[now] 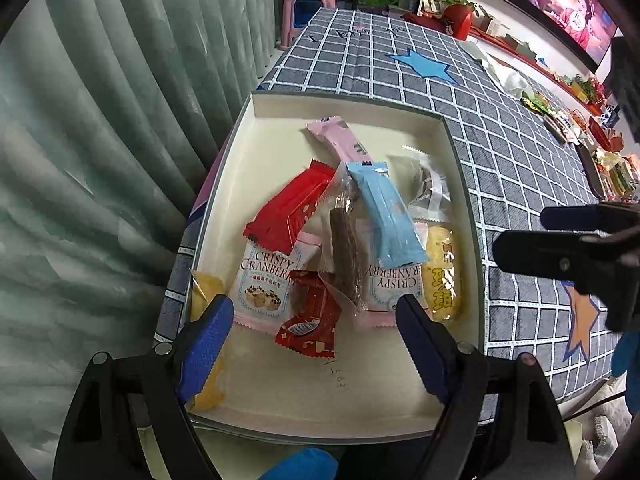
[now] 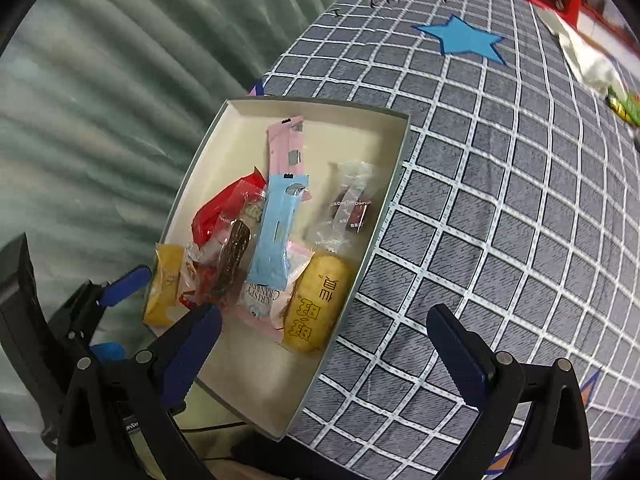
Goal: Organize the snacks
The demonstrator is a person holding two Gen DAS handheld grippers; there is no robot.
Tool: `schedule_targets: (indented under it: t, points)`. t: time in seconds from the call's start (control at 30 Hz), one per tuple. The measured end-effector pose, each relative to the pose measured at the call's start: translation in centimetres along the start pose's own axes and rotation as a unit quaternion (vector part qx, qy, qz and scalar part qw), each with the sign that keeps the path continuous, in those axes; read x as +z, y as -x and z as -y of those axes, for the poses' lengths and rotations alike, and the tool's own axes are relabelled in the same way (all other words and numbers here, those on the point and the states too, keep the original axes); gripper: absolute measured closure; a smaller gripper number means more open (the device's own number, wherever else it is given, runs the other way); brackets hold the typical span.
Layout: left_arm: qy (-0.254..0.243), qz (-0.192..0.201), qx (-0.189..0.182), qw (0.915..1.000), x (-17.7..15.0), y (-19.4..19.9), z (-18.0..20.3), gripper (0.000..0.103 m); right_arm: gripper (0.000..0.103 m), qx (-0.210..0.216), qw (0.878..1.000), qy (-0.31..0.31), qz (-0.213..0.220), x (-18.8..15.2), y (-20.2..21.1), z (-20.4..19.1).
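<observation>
A shallow white box (image 1: 348, 106) (image 2: 396, 184) lies on the checked table at its left edge. It holds several snack packs: a light blue stick pack (image 1: 386, 216) (image 2: 276, 232), a pink stick pack (image 1: 340, 136) (image 2: 286, 144), a red pack (image 1: 292, 208) (image 2: 224, 208), Crispy Cranberry packs (image 1: 264, 280), a dark bar (image 1: 344, 256) (image 2: 234, 256) and yellow cakes (image 1: 442, 276) (image 2: 316, 304). My left gripper (image 1: 316, 344) is open and empty over the box's near end. My right gripper (image 2: 324, 352) is open and empty over the box's right rim.
The grey checked tablecloth (image 1: 500, 160) (image 2: 500, 200) carries blue (image 2: 464, 38) and orange (image 1: 582, 320) star patches. More snacks (image 1: 600, 152) lie at the table's far right edge. A green curtain (image 1: 100, 140) hangs left of the box. A pink stool (image 1: 306, 8) stands beyond.
</observation>
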State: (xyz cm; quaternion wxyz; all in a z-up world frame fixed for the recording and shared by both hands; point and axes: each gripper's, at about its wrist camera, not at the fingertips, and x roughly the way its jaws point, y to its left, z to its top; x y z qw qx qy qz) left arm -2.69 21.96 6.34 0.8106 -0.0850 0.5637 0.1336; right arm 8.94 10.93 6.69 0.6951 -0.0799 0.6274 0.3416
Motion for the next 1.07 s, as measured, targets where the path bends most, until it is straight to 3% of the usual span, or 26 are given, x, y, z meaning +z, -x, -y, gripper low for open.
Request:
schedule_targets:
  t: [0.23,0.93,1.07]
  points:
    - [-0.006,-0.003,0.008,1.0000,-0.1,-0.2,0.3,0.017,0.000,-0.024,0.999,0.037,0.000,-0.4,-0.2,-0.9]
    - [-0.005,-0.005,0.023,0.9997,0.0,-0.1,1.5,0.017,0.000,-0.011,0.999,0.046,0.009,-0.8,0.2,-1.3]
    - [-0.020,0.015,0.019,0.9995,-0.1,0.6,2.2,0.017,0.000,-0.006,0.999,0.044,0.014,-0.9,0.4,-0.9]
